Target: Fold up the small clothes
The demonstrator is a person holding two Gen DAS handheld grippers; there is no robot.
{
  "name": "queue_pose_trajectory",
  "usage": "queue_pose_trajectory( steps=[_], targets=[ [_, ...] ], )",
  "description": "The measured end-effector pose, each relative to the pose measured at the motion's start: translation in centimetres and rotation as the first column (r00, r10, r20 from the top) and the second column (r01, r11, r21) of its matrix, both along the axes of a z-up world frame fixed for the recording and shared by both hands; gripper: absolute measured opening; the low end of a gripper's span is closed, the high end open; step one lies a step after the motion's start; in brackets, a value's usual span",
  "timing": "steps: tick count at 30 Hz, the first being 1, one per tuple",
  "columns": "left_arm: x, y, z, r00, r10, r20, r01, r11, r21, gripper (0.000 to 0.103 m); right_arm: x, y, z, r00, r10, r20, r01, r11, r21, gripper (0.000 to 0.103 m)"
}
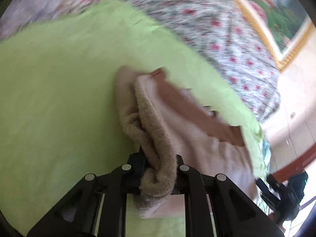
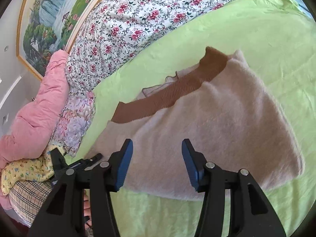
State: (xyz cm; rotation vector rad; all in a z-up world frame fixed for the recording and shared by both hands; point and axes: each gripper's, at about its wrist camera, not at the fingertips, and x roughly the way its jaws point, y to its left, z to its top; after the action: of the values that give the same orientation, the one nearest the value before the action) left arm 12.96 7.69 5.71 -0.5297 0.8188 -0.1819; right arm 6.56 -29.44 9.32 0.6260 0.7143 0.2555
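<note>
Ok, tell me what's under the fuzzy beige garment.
The beige garment lies on a light green sheet, which shows all around it. Whatever sits beneath its middle is covered, so it cannot be seen.

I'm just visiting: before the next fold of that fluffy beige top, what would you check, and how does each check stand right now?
1. Left claw pinching the beige top: ok, fabric is bunched between its fingers.
2. Right claw free to grab: ok, open and nothing held.
3. Top lies on the green sheet: ok.
4. Brown ribbed band flat: not ok, it curls up.
5. Grip catches all layers: cannot tell.
</note>
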Motion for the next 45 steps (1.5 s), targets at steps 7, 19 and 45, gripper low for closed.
queue_pose_trajectory(
  steps=[7, 19, 45],
  targets=[
    [0.6, -11.5, 4.8, 0.959, -0.256, 0.121, 0.254, 0.967, 0.028, 0.012, 2.3, -3.5, 0.9, 0.999, 0.044, 0.008, -0.044, 0.996, 0.072, 0.053],
    [3.2, -21.0, -2.2, 0.903, -0.429, -0.021, 0.429, 0.901, 0.062, 0.012, 11.1, -2.5, -3.8, 0.946, 0.267, -0.186, -0.236, 0.956, 0.173, 0.058],
    [4.4, -33.0, 0.2, 0.821, -0.571, 0.012, 0.571, 0.82, -0.029, 0.013, 9.7, -10.6, -1.5, 0.983, 0.141, -0.121, -0.139, 0.99, 0.023, 0.015]
  ],
)
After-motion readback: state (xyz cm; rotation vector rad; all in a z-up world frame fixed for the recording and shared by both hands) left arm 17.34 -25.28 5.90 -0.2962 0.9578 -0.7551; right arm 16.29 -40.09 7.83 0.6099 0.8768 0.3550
